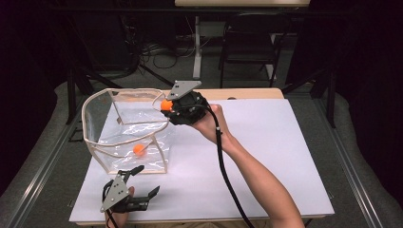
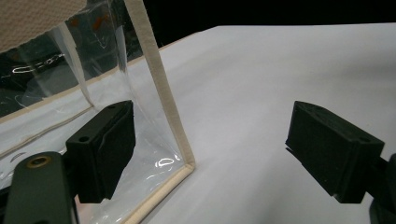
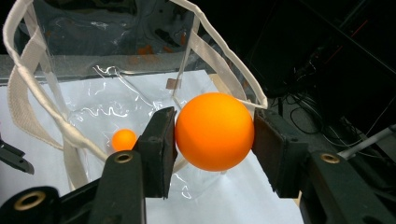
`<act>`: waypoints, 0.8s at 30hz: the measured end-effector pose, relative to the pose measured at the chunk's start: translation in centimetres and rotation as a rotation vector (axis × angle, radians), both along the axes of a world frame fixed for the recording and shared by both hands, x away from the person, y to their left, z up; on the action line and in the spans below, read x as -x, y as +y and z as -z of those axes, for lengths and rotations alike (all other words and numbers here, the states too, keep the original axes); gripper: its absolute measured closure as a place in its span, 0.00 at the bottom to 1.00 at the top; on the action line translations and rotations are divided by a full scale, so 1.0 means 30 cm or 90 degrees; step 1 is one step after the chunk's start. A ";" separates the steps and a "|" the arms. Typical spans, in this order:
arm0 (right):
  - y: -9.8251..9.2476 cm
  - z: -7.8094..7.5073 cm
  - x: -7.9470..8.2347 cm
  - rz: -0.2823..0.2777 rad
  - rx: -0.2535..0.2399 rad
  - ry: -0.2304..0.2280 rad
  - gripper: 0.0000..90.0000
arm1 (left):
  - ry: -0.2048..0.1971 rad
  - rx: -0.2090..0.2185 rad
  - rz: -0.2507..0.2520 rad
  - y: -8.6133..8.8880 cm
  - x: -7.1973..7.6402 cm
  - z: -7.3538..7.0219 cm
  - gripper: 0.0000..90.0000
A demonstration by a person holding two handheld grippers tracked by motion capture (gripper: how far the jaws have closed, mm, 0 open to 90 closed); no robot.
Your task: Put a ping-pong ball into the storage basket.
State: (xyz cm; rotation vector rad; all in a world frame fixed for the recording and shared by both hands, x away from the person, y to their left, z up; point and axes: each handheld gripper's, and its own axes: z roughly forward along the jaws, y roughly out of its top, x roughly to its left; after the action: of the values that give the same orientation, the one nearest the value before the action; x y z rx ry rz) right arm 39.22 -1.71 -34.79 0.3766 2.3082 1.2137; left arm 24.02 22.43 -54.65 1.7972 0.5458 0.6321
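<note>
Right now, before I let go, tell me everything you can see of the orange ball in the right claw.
The orange ball is a smooth, matte, evenly coloured sphere, like a ping-pong ball, with no markings in sight. The right claw is shut on it, one black pad pressing each side. It hangs off the table at the rim of the clear plastic bag, near the bag's far right corner. A second, similar orange ball already lies on the bag's floor.

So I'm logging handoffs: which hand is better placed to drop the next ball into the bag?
Right: the right gripper holds an orange ball at the clear bag's rim; the left gripper sits open beside the bag.
</note>
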 end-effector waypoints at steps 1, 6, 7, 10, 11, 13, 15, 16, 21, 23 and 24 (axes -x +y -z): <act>0.002 -0.001 0.001 0.000 0.000 0.001 0.56 | 0.000 0.000 0.000 0.000 0.000 0.000 0.17; 0.013 -0.003 0.004 -0.006 -0.003 0.000 0.56 | 0.000 0.002 -0.001 -0.001 0.001 0.000 0.17; 0.015 -0.003 0.003 -0.006 -0.005 0.000 0.56 | -0.001 0.001 0.000 -0.001 0.001 0.000 0.17; 0.020 -0.003 0.004 -0.008 -0.005 0.002 0.56 | 0.000 0.002 0.000 -0.001 0.001 0.000 0.17; 0.021 -0.002 0.003 -0.009 -0.005 0.001 0.56 | 0.000 0.002 0.000 -0.001 0.001 0.000 0.17; 0.024 -0.002 0.001 -0.011 -0.007 0.001 0.56 | 0.000 0.003 -0.001 -0.001 0.000 0.000 0.17; 0.028 -0.003 0.001 -0.011 -0.007 0.002 0.56 | 0.000 0.003 -0.001 -0.001 0.000 0.000 0.17; 0.031 -0.003 0.001 -0.013 -0.007 0.001 0.56 | -0.001 0.001 -0.001 0.000 0.000 0.000 0.17; 0.045 -0.007 0.002 -0.019 -0.007 0.001 0.56 | -0.002 0.001 -0.002 0.002 0.000 -0.002 0.17; 0.052 -0.008 0.004 -0.020 -0.007 -0.001 0.56 | -0.004 0.004 -0.002 0.002 0.002 -0.002 0.17; 0.055 -0.009 0.006 -0.020 -0.006 -0.002 0.56 | -0.005 0.002 -0.003 0.003 0.002 -0.002 0.17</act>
State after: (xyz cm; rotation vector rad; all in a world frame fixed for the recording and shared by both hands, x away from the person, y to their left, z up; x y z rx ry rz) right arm 39.04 -0.05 -34.53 0.3421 2.3151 1.2403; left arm 23.98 22.52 -54.58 1.7899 0.5461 0.6404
